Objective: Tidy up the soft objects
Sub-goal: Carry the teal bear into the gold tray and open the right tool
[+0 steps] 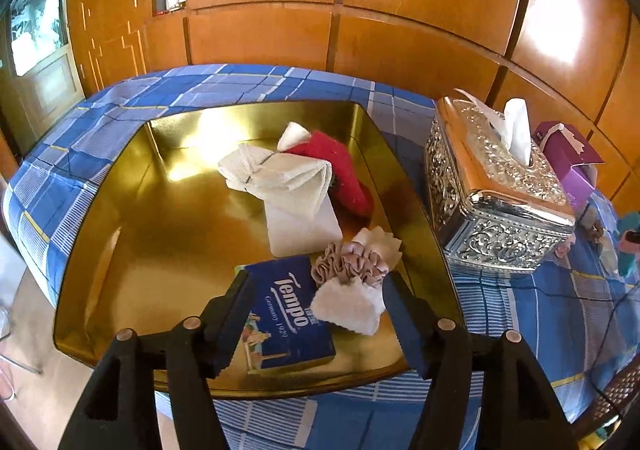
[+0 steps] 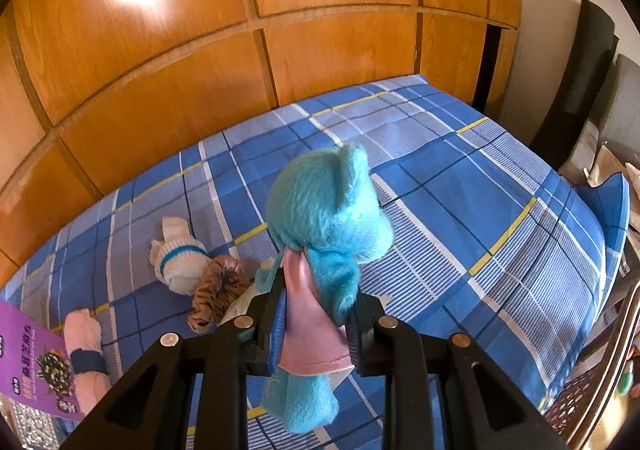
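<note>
Jaws of the left gripper (image 1: 316, 314) stand apart over the gold tray (image 1: 120, 234), gripping nothing; the right gripper (image 2: 316, 326) clamps the blue plush toy (image 2: 328, 209) above the bed, probably bound for the tray next.

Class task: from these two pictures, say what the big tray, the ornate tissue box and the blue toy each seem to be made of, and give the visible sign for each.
Tray: probably metal with a polished gold finish; it mirrors light and nearby things.
Ornate tissue box: looks like silver-coloured embossed metal, possibly plated plastic; raised scrollwork, bright glints.
Blue toy: plush fabric, fuzzy matte pile; its pink garment looks satiny.
</note>
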`<state>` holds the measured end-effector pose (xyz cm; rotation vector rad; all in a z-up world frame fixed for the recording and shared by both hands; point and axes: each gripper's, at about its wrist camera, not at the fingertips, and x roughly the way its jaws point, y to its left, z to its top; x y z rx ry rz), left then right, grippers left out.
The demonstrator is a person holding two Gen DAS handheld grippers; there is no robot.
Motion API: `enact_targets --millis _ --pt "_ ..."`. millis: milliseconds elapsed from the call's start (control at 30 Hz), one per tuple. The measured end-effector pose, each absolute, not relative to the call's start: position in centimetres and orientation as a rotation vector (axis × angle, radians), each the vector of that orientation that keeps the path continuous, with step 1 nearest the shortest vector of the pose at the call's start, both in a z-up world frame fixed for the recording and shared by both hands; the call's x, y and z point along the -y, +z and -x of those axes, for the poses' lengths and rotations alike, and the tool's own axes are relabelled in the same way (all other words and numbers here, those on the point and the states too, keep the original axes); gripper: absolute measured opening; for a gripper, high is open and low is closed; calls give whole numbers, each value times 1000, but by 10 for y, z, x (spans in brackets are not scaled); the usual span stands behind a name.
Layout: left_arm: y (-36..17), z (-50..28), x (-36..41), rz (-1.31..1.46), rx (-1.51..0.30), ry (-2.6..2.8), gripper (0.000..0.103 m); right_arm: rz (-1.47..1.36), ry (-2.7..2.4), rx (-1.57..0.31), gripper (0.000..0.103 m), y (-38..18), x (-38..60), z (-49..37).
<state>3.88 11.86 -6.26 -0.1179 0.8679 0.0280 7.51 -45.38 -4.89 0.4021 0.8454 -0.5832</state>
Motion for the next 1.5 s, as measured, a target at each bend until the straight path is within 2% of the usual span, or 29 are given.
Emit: enact_targets --millis 167,433,667,833,1033,1233,1500 --pt "-50 -34 -124 93 -833 33 76 -413 -551 -878 24 -47 456 -83" --pt "-40 -29 -132 90 -801 29 76 -299 -395 -777 24 31 410 -125" --pt "-39 -25 -135 95 -795 14 76 -93 -175 -701 24 106 306 -192" --pt "-39 -20 -141 88 -789 19 76 -11 125 -673 24 130 195 -201" --pt "-38 -14 -159 96 -784 55 76 75 476 -732 24 109 71 -179" --pt "-34 -11 -200 151 -765 163 76 -7 741 -924 25 44 -23 -164" --pt "-37 -4 -245 246 -739 305 82 -93 781 -1092 27 -28 -106 -166"
